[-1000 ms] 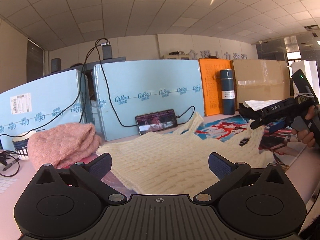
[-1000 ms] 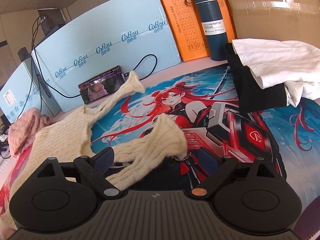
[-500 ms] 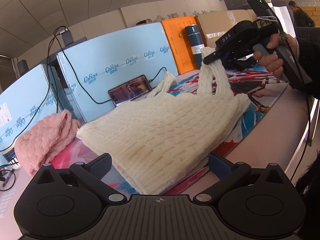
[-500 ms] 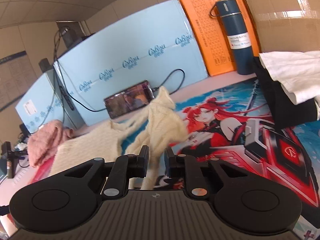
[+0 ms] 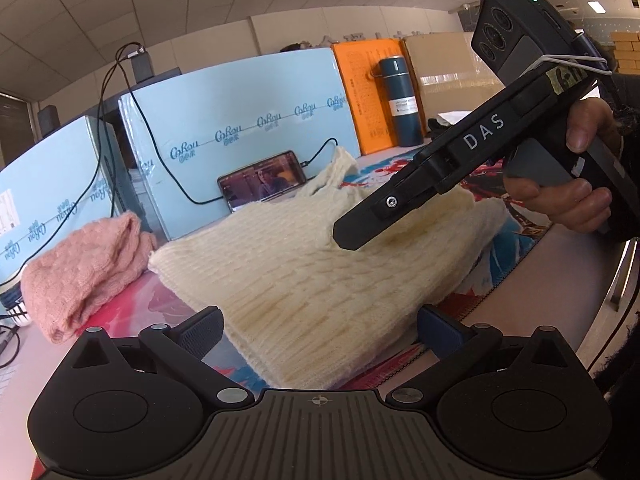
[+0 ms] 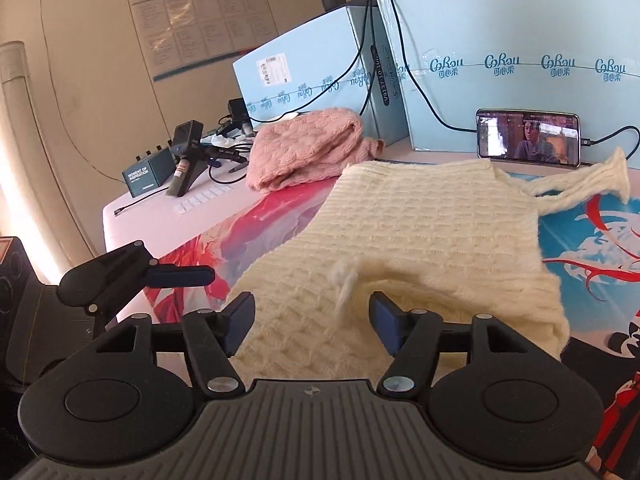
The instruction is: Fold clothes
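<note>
Cream cable-knit sweater (image 6: 404,248) lies across the middle of the right wrist frame on the printed mat (image 6: 600,240) covering the bench (image 6: 132,208). Change noted: a second ago its near sleeve lay stretched out to the side; half a second ago the right gripper (image 6: 312,320) had pinched that sleeve and lifted it; now the sleeve lies laid over the sweater's body, lower centre of the frame. The right jaws are opening, with the sleeve end between them but neither pad seen pressing on it. Judgement: the first sleeve fold is delivered and released; the far sleeve (image 6: 588,180), at right centre, remains unfolded and extends toward the phone (image 6: 528,138).

Condition of the garment: thick ribbed knit, soft and bulky, body flat, hem toward lower centre of the left wrist frame. The folded sleeve sits slightly humped, with a loose tuft standing up at its end.

Left gripper (image 5: 320,326) waits at the hem edge, jaws spread wide, pads either side of the knit and clear of it.

Surroundings: a pink knit (image 6: 308,148) is bunched at upper centre, just beside the cream sweater. Blue cartons (image 6: 520,40) stand behind.
</note>
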Demonstrator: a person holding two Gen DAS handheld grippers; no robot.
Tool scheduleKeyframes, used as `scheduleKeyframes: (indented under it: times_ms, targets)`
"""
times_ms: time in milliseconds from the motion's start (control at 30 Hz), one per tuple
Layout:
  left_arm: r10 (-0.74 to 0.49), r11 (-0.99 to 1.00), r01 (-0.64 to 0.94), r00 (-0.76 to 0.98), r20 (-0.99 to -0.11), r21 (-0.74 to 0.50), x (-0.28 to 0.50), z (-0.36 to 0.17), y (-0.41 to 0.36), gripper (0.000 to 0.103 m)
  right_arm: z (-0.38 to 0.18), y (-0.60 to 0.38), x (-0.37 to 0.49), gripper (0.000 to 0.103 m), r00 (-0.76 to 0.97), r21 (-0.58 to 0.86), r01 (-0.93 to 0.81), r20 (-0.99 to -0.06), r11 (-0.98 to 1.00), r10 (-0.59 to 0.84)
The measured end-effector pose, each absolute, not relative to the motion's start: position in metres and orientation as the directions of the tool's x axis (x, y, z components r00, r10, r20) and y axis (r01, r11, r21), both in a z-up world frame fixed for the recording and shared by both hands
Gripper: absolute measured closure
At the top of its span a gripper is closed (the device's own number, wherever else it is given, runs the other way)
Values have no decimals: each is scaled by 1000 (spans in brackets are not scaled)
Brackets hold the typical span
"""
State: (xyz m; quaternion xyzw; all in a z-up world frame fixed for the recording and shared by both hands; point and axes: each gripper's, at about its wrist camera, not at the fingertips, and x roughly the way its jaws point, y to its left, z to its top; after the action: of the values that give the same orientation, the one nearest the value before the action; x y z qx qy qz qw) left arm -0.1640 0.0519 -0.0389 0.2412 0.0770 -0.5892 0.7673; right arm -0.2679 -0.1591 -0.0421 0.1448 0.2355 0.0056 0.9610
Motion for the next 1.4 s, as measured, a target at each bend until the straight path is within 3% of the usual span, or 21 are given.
scheduleKeyframes:
  times_ms: [200, 300, 367, 500, 767, 900, 1033, 1133, 1167, 1200, 1233, 1300, 1400]
  targets:
    - [-872, 183, 947, 280, -400, 265, -161, -40, 52, 0, -33, -171, -309, 17, 920, 320, -88, -337, 943, 200]
    - [-874, 191, 947, 284, -394, 260, -159, -40, 53, 0, -31, -193, -320, 10, 957, 344, 17, -278, 939, 84]
    - [-877, 196, 947, 286, -386, 255, -158, -39, 53, 0, -32, -204, -320, 10, 953, 346, 110, -304, 932, 0]
    - [-889, 207, 956, 272, -368, 206, -152, -36, 53, 0, -32, -210, -329, 8, 944, 260, 115, -329, 959, -24]
    - [-894, 330, 944, 317, -318, 13, -123, -25, 46, 0, -44, -182, -338, 4, 883, 56, -27, -467, 998, 50]
    - [-891, 351, 935, 317, -324, -50, -113, -25, 43, 0, -57, -177, -320, 4, 847, -71, 48, -526, 996, -78]
    - [-906, 291, 957, 281, -318, 19, -122, -29, 46, 0, -61, -186, -308, 5, 844, -123, 108, -514, 987, -156]
    - [-908, 233, 963, 264, -326, 133, -136, -33, 47, 0, -57, -187, -310, 19, 880, -146, 86, -453, 986, -144]
    - [-908, 203, 964, 250, -335, 171, -141, -34, 47, 0, -56, -185, -312, 34, 891, -160, 67, -435, 985, -131]
    - [-909, 172, 964, 234, -346, 203, -145, -34, 47, 7, -56, -183, -314, 52, 898, -169, 44, -425, 985, -113]
    - [-906, 152, 964, 223, -359, 217, -146, -35, 46, 16, -56, -181, -315, 59, 903, -178, 20, -419, 984, -94]
    - [-900, 112, 964, 201, -387, 241, -147, -36, 45, 72, -55, -177, -317, 72, 906, -191, -12, -417, 982, -70]
    - [-898, 70, 973, 158, -410, 222, -146, -38, 50, 81, -53, -173, -323, 83, 908, -185, -40, -418, 982, -42]
